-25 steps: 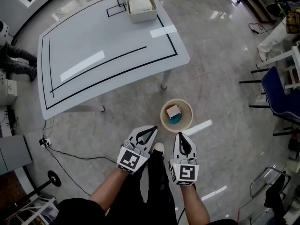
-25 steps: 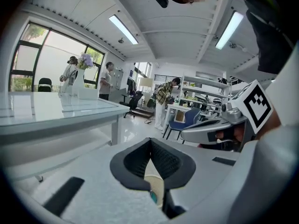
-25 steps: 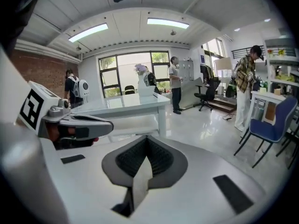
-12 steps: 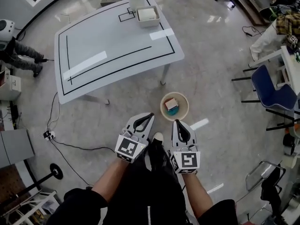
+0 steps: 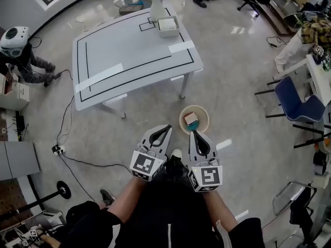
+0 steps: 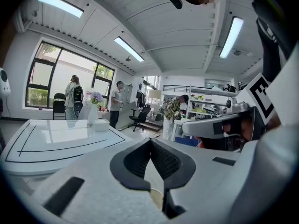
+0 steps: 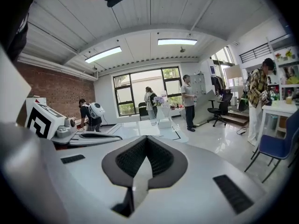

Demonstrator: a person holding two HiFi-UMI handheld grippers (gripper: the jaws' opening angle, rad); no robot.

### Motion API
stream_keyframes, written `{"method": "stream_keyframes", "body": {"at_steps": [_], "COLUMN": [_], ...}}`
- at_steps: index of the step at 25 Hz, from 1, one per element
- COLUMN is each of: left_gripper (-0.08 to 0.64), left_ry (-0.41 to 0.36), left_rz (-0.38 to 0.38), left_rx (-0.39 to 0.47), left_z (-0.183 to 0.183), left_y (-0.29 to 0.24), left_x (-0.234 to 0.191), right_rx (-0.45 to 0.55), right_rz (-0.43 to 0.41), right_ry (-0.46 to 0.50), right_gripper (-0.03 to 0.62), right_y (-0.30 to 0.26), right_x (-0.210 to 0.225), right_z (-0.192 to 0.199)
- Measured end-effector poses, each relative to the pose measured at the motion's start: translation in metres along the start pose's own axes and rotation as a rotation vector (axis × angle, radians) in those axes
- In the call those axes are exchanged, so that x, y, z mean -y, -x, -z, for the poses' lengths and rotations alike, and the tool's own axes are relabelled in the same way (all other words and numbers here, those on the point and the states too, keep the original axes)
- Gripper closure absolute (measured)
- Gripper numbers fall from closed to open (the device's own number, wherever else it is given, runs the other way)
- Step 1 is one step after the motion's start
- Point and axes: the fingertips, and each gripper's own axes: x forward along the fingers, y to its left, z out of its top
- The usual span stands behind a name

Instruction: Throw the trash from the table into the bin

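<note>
The round tan bin (image 5: 182,120) stands on the floor by the table's near right leg, with a small box (image 5: 191,119) and something teal inside. My left gripper (image 5: 166,129) and right gripper (image 5: 195,135) hang side by side above the floor just in front of the bin, both shut and empty. The white table (image 5: 129,50) with black lines carries only a white container (image 5: 168,25) and a vase of flowers (image 5: 157,4) at its far corner. In the left gripper view the left gripper (image 6: 150,141) points towards the table (image 6: 51,139); the right gripper (image 7: 146,139) faces it too.
A blue chair (image 5: 296,106) and desks stand at the right. A person with a white backpack (image 5: 14,37) crouches at the left. A cable and power strip (image 5: 56,149) lie on the floor left of me. Several people stand beyond the table.
Both grippers have risen together and stayed shut. My view has pulled up and back, so the table and bin look smaller and farther off.
</note>
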Motion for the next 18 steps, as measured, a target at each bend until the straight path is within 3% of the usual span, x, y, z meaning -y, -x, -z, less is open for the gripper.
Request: {"method": "stream_keyframes", "body": {"at_steps": [8, 18], "left_gripper": [0.552, 0.552], "left_ry": [-0.031, -0.039], "left_rz": [-0.008, -0.026], "left_rx": [0.030, 0.014], "left_z": [-0.025, -0.018], "left_y": [0.002, -0.004], "left_x": [0.017, 0.025], "right_rx": [0.021, -0.013], "right_rz": [-0.039, -0.057], "right_ry": [-0.026, 0.001], "right_gripper": [0.583, 0.584], "right_y": [0.013, 0.017], "right_x": [-0.006, 0.009], "right_z": [-0.015, -0.006]}}
